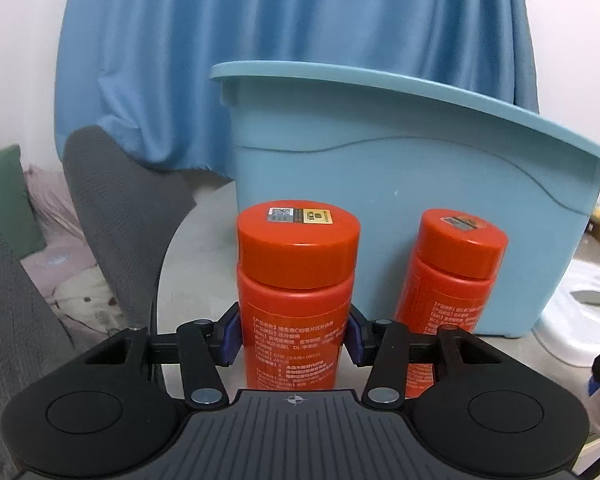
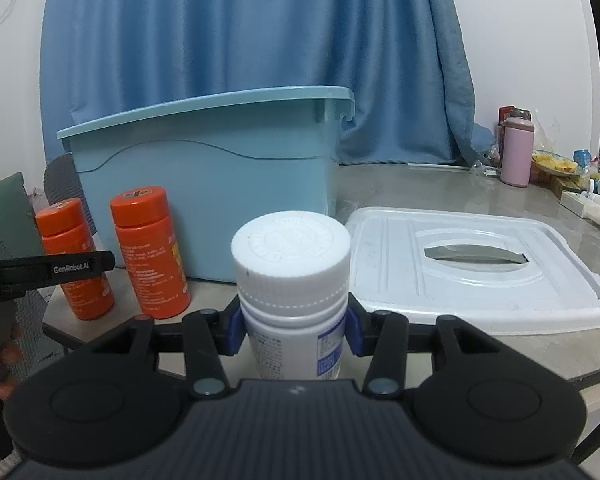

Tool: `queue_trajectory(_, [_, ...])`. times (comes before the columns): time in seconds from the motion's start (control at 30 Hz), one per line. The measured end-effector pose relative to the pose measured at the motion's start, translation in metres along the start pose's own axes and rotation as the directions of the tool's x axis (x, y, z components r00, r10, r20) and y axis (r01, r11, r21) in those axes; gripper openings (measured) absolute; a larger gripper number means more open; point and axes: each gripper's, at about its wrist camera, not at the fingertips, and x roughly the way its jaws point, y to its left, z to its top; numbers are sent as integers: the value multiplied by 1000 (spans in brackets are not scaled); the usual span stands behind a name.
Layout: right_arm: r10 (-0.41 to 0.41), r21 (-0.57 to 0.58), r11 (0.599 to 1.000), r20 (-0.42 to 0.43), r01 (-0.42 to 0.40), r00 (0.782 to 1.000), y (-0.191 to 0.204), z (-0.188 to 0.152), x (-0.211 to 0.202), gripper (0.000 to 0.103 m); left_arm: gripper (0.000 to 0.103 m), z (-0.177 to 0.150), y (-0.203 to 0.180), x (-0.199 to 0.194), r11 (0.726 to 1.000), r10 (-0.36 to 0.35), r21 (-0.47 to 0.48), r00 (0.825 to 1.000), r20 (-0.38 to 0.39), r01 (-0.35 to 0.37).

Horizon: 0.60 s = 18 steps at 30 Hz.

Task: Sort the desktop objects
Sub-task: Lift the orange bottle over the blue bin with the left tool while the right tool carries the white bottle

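I find both hands loaded. My left gripper [image 1: 294,338] is clenched on the near orange bottle [image 1: 296,300], its blue pads [image 1: 231,336] pressing the body below the cap; a second orange bottle [image 1: 452,300] stands just right of it. My right gripper [image 2: 296,332] grasps the white bottle [image 2: 292,304].

The blue bin [image 1: 400,200] sits directly ahead of both grippers. I judge this the pick-up step; next calls for a lift clearing the bin's rim.

Only the right view shows the white lid [image 2: 480,272] lying ahead to the right and a hand [image 2: 0,364] at its left edge.
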Motion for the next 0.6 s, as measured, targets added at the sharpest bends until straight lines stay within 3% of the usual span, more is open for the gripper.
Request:
queue_trajectory(0.27, [10, 8, 1000, -27, -10, 1000, 2, 16, -14, 48, 50, 10, 1, -24, 1000, 9, -11, 1000, -29, -9])
queue_trajectory(0.6, [24, 21, 1000, -44, -23, 999, 11, 54, -51, 48, 50, 48, 3, -77, 1000, -1, -11, 999, -54, 0])
